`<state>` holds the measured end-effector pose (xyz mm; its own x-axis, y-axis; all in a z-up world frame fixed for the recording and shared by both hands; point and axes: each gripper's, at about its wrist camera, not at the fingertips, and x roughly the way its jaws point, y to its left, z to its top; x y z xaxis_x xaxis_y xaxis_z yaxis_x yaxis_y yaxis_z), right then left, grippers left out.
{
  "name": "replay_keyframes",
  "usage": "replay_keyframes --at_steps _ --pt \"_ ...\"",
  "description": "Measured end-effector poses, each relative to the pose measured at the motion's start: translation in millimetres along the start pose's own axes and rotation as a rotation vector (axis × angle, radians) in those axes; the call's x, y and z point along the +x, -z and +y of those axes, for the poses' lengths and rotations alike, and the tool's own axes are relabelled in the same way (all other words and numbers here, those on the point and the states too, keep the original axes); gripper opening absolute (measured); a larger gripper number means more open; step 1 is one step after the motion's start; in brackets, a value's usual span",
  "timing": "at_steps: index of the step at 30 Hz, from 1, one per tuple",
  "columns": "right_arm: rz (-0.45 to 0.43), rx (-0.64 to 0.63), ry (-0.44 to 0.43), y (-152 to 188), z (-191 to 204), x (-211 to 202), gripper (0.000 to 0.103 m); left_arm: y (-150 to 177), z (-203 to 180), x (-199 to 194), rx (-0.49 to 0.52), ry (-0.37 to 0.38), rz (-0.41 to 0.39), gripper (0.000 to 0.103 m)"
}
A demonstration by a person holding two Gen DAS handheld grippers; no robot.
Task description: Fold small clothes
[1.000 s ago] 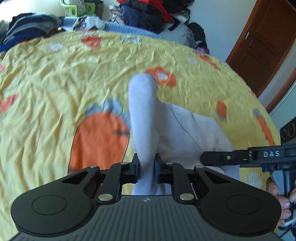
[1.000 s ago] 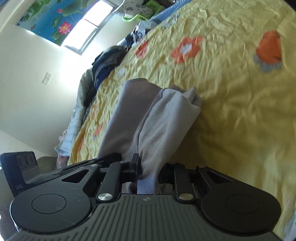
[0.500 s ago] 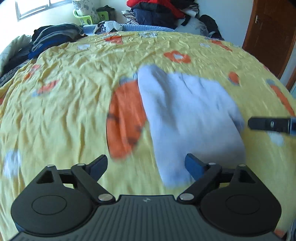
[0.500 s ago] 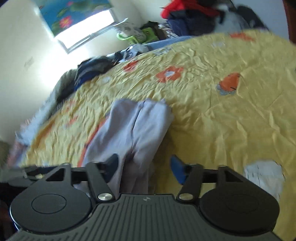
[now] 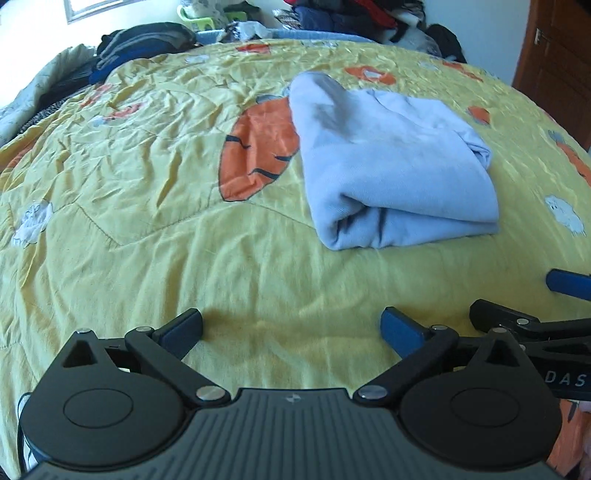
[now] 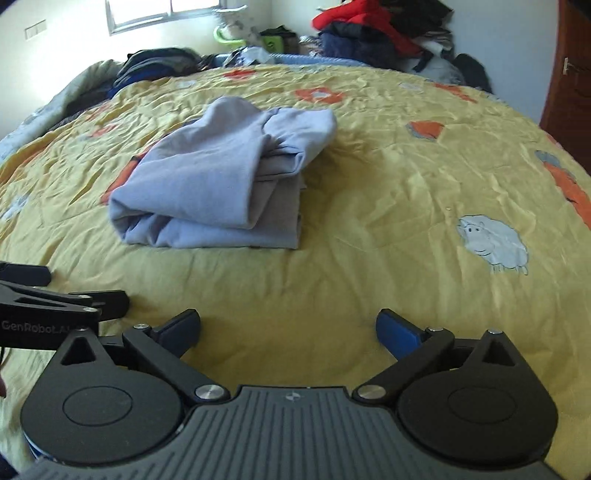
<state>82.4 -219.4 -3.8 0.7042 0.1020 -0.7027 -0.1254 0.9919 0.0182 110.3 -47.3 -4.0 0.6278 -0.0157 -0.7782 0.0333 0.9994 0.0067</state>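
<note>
While my left gripper (image 5: 291, 328) and right gripper (image 6: 286, 328), jaws just sprung wide with nothing between them, hang over bare quilt (image 5: 122, 206), the pale blue garment (image 5: 391, 162) lies folded mid-bed, apparently finished; the heaped clothes (image 6: 373, 33) beyond presumably remain.

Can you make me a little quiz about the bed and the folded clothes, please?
1. True or false: the left gripper is squeezing the light blue garment.
2. What orange picture on the yellow quilt does the garment partly cover? A) carrot B) fish C) car
3. Fill in: the right gripper has its jaws wide ____.

Key
1. False. Its jaws have just been opening, with nothing between them; the garment lies folded on the quilt.
2. A, the carrot.
3. Open, with only quilt between them.
</note>
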Motion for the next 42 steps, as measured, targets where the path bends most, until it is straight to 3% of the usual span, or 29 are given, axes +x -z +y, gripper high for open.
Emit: replay_keyframes --at_steps 9,42 --pt "-0.007 0.047 0.076 -8.4 -5.0 11.3 0.102 4.1 0.7 -1.7 -0.014 -0.007 -0.029 0.103" --pt "0.011 0.024 0.046 -5.0 -3.5 8.5 0.103 -13.1 1.7 8.1 -0.037 -0.020 0.038 0.103"
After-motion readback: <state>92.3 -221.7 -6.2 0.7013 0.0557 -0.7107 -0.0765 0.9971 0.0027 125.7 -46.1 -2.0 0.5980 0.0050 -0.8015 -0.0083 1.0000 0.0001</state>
